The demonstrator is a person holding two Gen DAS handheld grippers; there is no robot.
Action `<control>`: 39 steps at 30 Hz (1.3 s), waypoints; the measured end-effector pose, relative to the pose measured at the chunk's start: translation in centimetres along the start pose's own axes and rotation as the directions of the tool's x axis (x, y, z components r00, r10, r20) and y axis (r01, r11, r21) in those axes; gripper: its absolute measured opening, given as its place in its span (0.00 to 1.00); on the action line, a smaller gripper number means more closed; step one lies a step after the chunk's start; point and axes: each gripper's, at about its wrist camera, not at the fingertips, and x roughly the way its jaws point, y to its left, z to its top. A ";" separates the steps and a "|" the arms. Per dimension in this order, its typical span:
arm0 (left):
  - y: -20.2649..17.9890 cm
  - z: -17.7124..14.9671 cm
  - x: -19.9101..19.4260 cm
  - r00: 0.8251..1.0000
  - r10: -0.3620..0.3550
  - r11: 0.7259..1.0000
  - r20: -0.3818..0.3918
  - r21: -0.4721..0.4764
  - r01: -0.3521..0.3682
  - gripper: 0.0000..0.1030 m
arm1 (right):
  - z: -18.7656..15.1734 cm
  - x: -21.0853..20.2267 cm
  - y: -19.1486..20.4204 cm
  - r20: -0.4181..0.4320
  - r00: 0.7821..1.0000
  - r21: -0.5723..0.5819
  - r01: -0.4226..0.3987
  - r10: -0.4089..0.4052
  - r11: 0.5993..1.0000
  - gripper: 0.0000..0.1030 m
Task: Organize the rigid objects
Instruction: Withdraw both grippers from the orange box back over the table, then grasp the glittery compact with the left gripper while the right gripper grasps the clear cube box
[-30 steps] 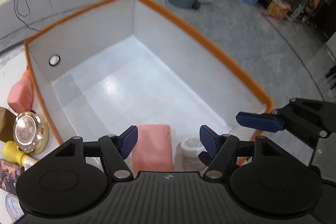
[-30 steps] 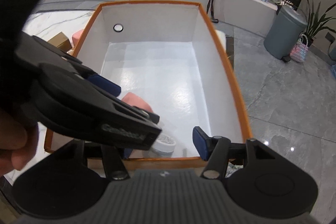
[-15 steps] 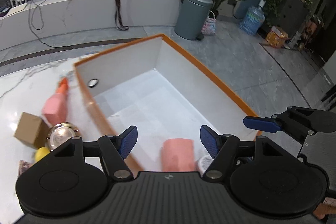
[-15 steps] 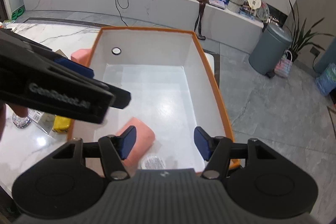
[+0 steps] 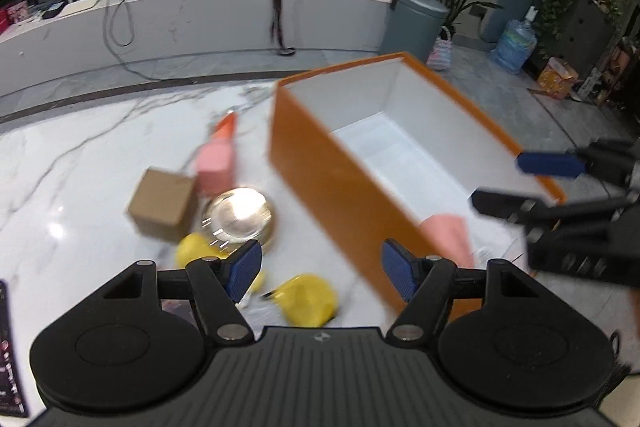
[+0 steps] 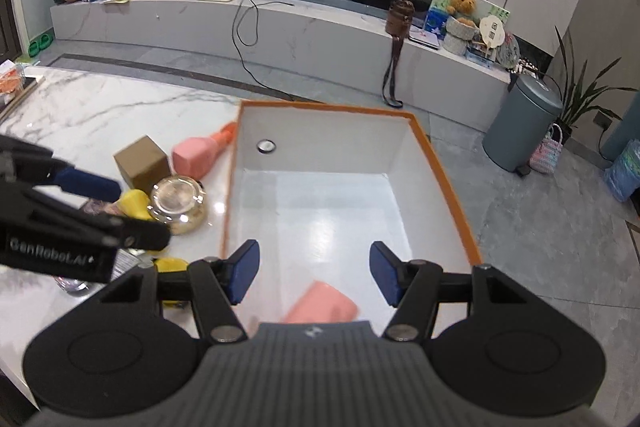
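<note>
Pink block (image 6: pixel 320 301) in the orange box (image 6: pixel 448 171) lies half hidden behind gripper housing.

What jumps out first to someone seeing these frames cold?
The big orange box with its white inside fills the middle of the marble table, with a pink block lying at its near end. Left of the box sits a huddle of loose things: a cardboard cube, a pink bottle on its side and a shiny gold dish. Both grippers, left and right, are open and empty.

Left gripper (image 5: pixel 322 269) empty – beside orange box (image 5: pixel 332 179).
</note>
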 end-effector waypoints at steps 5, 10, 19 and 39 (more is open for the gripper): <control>2.4 -2.3 0.0 1.000 0.020 1.000 -0.022 0.019 -0.019 0.79 | 0.5 0.5 2.0 0.001 1.000 -0.027 0.003 -0.003 1.000 0.59; 4.1 -4.3 -0.1 0.999 0.039 0.996 -0.035 0.077 -0.036 0.79 | 0.5 1.2 4.2 -0.003 1.000 -0.058 0.009 -0.009 0.998 0.59; 8.9 -7.8 0.3 0.996 0.080 0.992 -0.029 0.103 -0.077 0.81 | -1.0 3.2 10.9 -0.002 1.000 -0.188 -0.017 0.017 0.982 0.59; 11.6 -11.6 1.4 0.998 -0.003 0.997 -0.063 0.072 0.008 0.83 | -1.8 7.4 14.9 -0.094 0.982 -0.050 -0.168 0.163 0.984 0.59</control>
